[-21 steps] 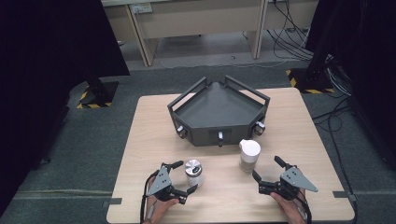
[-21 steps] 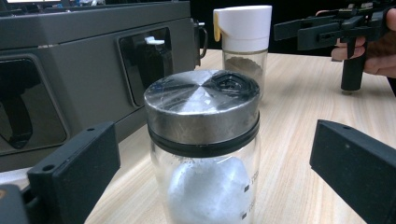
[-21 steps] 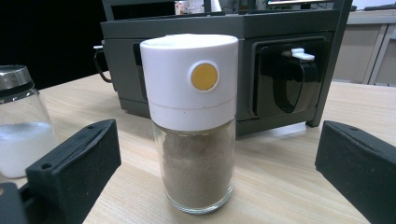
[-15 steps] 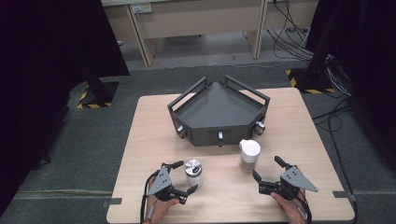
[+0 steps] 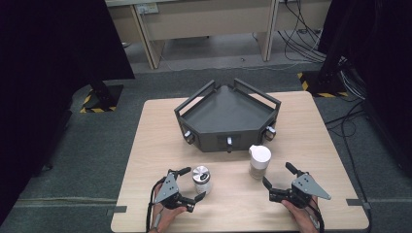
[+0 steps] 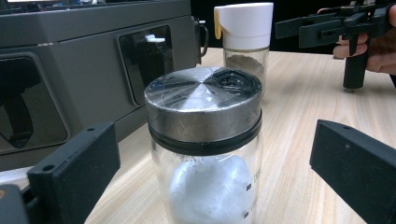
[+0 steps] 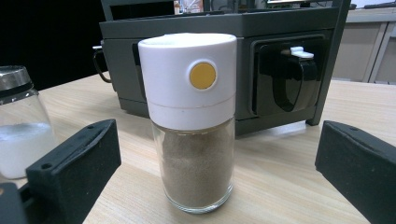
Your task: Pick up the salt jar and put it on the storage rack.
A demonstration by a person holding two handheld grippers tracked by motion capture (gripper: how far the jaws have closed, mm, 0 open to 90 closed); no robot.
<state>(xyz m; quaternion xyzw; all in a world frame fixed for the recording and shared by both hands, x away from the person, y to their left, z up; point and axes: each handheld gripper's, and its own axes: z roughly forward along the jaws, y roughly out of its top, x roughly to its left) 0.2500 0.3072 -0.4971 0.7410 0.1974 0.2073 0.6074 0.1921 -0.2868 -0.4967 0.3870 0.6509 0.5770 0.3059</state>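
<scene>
With both jars standing upright in front of the dark tray (image 5: 228, 114), I square my left gripper (image 5: 191, 184) on the metal-capped jar (image 5: 201, 178) and my right gripper (image 5: 277, 175) on the white-capped shaker (image 5: 259, 161); all 4 jaws spread wide, nothing gripped, lined up to grab both together.

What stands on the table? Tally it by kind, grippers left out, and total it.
Jars: 2 (metal-lid jar, white-cap jar)
Trays: 1 (grey tray)
Total: 3
</scene>
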